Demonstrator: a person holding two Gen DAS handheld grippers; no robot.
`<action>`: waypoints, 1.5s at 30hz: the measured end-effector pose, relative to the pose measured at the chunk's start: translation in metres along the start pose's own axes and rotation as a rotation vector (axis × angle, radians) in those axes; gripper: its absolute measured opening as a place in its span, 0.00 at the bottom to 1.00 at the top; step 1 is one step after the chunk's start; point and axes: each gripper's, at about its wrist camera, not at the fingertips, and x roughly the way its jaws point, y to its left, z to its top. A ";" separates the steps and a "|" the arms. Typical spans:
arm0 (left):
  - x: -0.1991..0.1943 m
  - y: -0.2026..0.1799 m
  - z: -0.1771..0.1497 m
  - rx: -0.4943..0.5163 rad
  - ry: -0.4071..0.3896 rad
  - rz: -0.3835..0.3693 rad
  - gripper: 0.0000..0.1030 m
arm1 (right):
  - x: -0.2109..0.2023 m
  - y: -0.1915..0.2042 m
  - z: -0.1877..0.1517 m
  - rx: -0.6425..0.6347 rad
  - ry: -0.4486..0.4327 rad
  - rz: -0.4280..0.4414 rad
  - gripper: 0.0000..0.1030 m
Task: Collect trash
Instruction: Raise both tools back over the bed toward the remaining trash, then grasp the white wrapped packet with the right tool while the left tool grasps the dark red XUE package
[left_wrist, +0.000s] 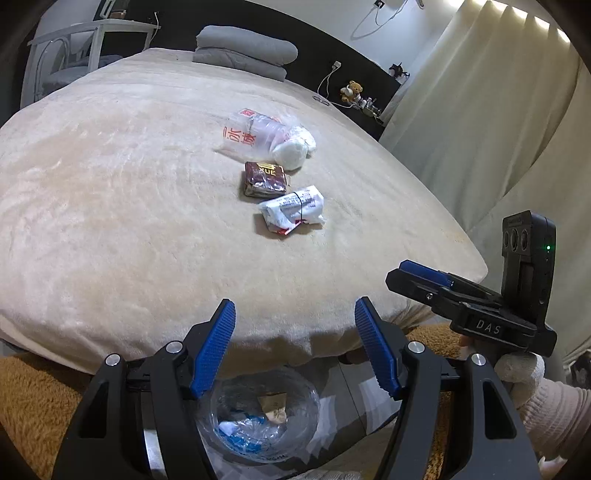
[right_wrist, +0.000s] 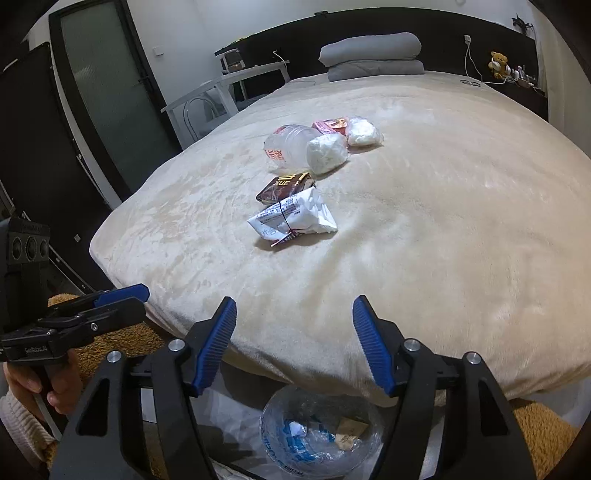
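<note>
Trash lies in a row on the beige bed (left_wrist: 110, 221): a white crumpled wrapper (left_wrist: 291, 212) (right_wrist: 293, 218) nearest, a brown packet (left_wrist: 264, 179) (right_wrist: 286, 186) behind it, then a clear plastic bottle with red characters (left_wrist: 255, 134) (right_wrist: 286, 146), white wads (left_wrist: 291, 153) (right_wrist: 327, 153) and a pink packet (right_wrist: 330, 126). My left gripper (left_wrist: 295, 321) is open and empty at the bed's near edge. My right gripper (right_wrist: 294, 317) is open and empty, also short of the trash. A clear-lined trash bin (left_wrist: 258, 413) (right_wrist: 317, 428) sits on the floor below both.
Folded grey bedding (left_wrist: 245, 51) (right_wrist: 373, 55) lies at the head of the bed. A white table (right_wrist: 225, 88) stands to the left, curtains (left_wrist: 480, 110) to the right. A brown fuzzy rug (left_wrist: 33, 398) covers the floor. The right gripper also shows in the left view (left_wrist: 424, 273).
</note>
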 end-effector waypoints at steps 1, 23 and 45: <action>-0.001 0.003 0.004 -0.002 -0.005 0.001 0.64 | 0.004 0.002 0.004 -0.018 0.001 -0.006 0.65; -0.017 0.045 0.058 -0.034 -0.101 0.022 0.64 | 0.115 0.030 0.060 -0.192 0.074 -0.146 0.87; -0.005 0.050 0.059 -0.037 -0.080 0.056 0.64 | 0.100 0.024 0.065 -0.174 0.031 -0.171 0.74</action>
